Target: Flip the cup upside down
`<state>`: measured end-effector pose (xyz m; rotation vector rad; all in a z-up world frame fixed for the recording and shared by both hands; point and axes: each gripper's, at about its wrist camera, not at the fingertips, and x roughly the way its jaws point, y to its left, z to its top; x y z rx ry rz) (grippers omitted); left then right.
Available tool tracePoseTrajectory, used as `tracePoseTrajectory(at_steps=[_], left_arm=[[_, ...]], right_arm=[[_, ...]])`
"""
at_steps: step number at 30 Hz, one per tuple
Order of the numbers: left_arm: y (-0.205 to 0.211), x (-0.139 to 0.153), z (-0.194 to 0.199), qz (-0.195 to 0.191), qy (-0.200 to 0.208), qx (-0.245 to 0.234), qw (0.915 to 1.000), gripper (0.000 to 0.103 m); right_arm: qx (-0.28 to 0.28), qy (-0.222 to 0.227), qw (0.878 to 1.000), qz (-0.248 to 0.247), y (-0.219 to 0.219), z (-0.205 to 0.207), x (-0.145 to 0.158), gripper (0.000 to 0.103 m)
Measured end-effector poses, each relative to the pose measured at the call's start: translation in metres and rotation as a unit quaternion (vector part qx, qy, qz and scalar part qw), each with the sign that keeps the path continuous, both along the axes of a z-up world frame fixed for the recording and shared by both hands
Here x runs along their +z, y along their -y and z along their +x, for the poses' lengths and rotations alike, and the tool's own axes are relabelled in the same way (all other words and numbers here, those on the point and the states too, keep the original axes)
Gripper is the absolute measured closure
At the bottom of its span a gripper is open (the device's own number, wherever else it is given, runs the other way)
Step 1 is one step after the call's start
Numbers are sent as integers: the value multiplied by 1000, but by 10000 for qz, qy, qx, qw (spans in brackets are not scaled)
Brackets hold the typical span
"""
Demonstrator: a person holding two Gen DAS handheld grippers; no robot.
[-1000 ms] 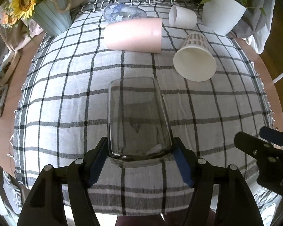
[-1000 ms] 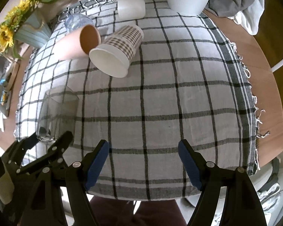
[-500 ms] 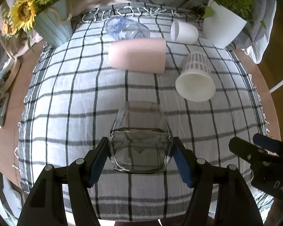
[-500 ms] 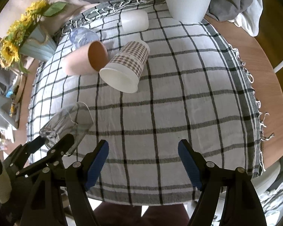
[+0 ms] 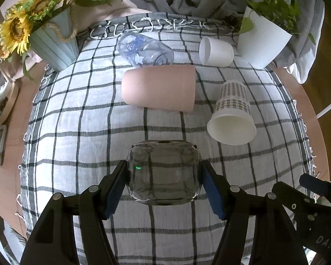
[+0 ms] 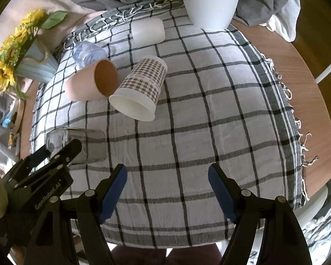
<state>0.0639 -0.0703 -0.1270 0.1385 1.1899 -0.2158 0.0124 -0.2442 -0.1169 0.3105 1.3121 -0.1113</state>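
Note:
My left gripper [image 5: 164, 182] is shut on a clear square-sided glass [image 5: 163, 173], its blue pads on the glass's two sides. In the right wrist view the glass [image 6: 89, 146] stands upright on the checked cloth, thick base up, with the left gripper [image 6: 55, 154] around it. My right gripper [image 6: 167, 183] is open and empty above the cloth's near edge; it shows at the lower right of the left wrist view [image 5: 302, 190].
A pink cup [image 5: 158, 87], a checked paper cup [image 5: 232, 114], a white cup [image 5: 216, 52] and a blue-patterned clear cup [image 5: 143, 49] lie on their sides farther back. A sunflower vase [image 5: 53, 44] stands back left, a white plant pot [image 5: 262, 42] back right.
The left gripper has tipped the glass from lying on the cloth to standing on its rim, base up. The right gripper stayed open and nearly still.

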Motion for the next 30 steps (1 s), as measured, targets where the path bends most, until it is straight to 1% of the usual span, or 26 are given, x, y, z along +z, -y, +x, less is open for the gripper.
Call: tracePoseTrajectory(at_steps=[11,12,13,15,17,19,23,25,30], left_arm=[[1,0,1,-1,-74,-75,9999,37],[1,1,0,-38,-83,-82,9999,34],[0,4,-1,-94,-88,-78,9999,29],[-2,10,-5,-194,-56,-45,9998,25],[-5,17,-10,-252,7,-5,9997,23],[-8,25,-16,-304,53,34,9995,16],[-20,40,-29,-309,172,202,9992,12],[-27,49,-35,-252,277,272,9989,7],[-40,65,-47,-161,450,355,9982,7]], right_arm=[[-52,-18,10000,-67,-1,1,1,27],[-63,-11,9999,-95,-1,0,2,27],[-89,-5,9999,-120,-1,-1,3,24],[-145,11,9998,-115,0,-3,6,18],[-181,54,9997,-151,1,-6,10,18],[-186,94,9996,-174,1,-8,14,18],[-167,254,9994,-174,-2,-17,28,18],[-141,385,9989,-217,-6,-24,37,18],[-111,712,9970,-282,-14,-36,57,16]])
